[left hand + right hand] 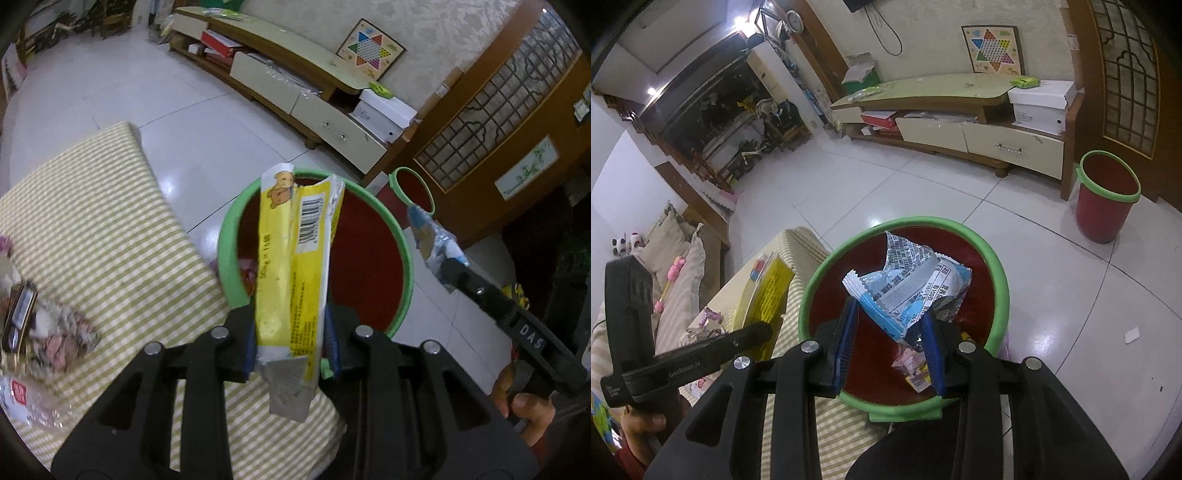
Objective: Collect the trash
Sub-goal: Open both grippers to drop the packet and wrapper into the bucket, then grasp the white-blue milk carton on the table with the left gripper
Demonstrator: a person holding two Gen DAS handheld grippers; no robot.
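My left gripper (291, 347) is shut on a long yellow wrapper (291, 258) with a bear picture and a barcode. The wrapper stands upright over a red bin with a green rim (229, 236). In the right wrist view my right gripper (890, 339) is shut on a crumpled blue and white wrapper (908, 284), above the same bin's rim (997, 266). The right gripper (443, 266) and its wrapper (428, 236) also show at the right of the left wrist view. The left gripper (764, 328) with the yellow wrapper (768, 291) shows at the left of the right wrist view.
Several wrappers (912, 369) lie at the bottom of the near bin. A second red bin (1104, 199) stands farther off by a wooden screen. A striped cloth surface (92, 221) beside the bin holds a floral packet (62, 332) and clear plastic (29, 406). A low cabinet (295, 74) lines the wall.
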